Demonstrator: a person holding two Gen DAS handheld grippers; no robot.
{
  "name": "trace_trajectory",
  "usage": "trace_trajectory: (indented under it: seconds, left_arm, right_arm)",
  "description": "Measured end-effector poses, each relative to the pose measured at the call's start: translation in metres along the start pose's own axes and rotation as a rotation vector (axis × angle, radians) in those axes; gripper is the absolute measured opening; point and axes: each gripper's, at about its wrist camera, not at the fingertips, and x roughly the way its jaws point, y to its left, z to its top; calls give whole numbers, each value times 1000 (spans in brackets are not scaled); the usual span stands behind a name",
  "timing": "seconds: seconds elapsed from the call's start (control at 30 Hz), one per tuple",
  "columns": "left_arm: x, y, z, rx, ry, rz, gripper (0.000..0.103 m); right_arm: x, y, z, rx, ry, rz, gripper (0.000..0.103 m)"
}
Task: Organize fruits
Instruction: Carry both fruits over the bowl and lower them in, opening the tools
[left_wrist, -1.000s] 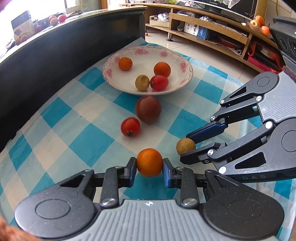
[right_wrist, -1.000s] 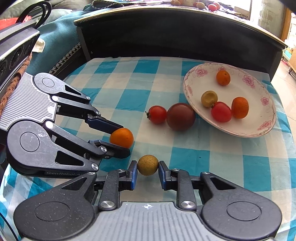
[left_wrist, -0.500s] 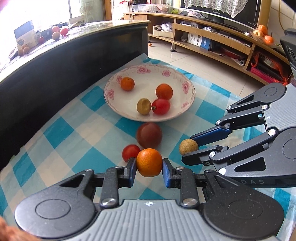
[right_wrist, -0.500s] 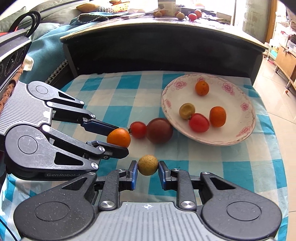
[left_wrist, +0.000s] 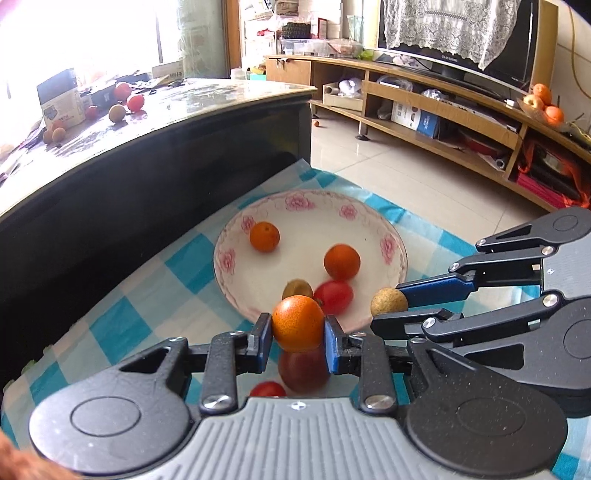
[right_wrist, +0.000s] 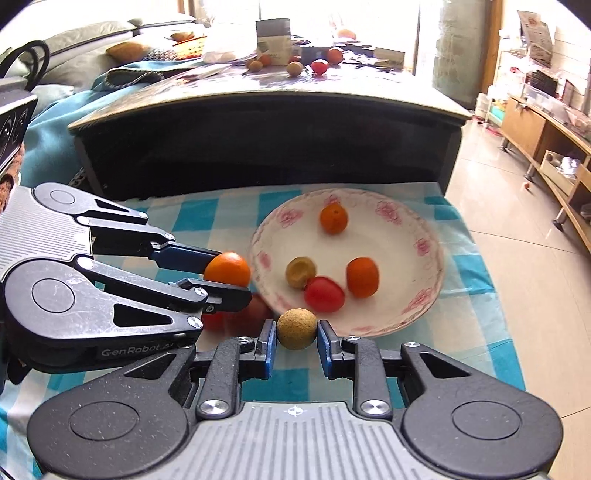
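Two grippers, each closed on one fruit, both held above a worktop (right_wrist: 476, 306) covered in blue-and-white check cloth.

Left gripper (left_wrist: 297, 334): blue-padded fingers clamped on either side of a small orange (left_wrist: 297, 323), carried at the near rim of the plate. In the right wrist view the same gripper (right_wrist: 229, 275) shows from the side, the orange (right_wrist: 227, 269) pinched at its tips just beside the plate's left rim.

Right gripper (right_wrist: 296, 338): fingers pressed on a tan, rough-skinned round fruit (right_wrist: 297, 328), held at the plate's near edge. In the left wrist view this gripper (left_wrist: 400, 306) lies just to the right of the left one, the tan fruit (left_wrist: 389, 302) at its tips.

Plate (left_wrist: 236, 266), white with a pink flower border, directly ahead of both grippers. Contents: two small oranges (right_wrist: 333, 218) (right_wrist: 362, 277), one red tomato (right_wrist: 324, 294), one olive-brown fruit (right_wrist: 300, 272). Tomato and olive-brown fruit touch; the nearer orange sits just beside the tomato; the farther orange lies apart.

On the cloth below the left gripper: one dark red-brown round fruit (left_wrist: 303, 371) and one small red tomato (left_wrist: 267, 388), side by side, partly hidden by the gripper body.

Beyond the plate: a dark, glossy-topped table (right_wrist: 266, 122) with loose fruit on it.
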Motion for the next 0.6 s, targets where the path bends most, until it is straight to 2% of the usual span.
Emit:
trace_trajectory:
  seconds: [0.23, 0.6]
  left_arm:
    - [23, 6, 13, -51, -14, 26, 38]
    - [47, 14, 8, -74, 9, 51, 38]
  right_arm:
    - [11, -15, 11, 41, -32, -66, 21]
    - [34, -22, 14, 62, -23, -91, 20]
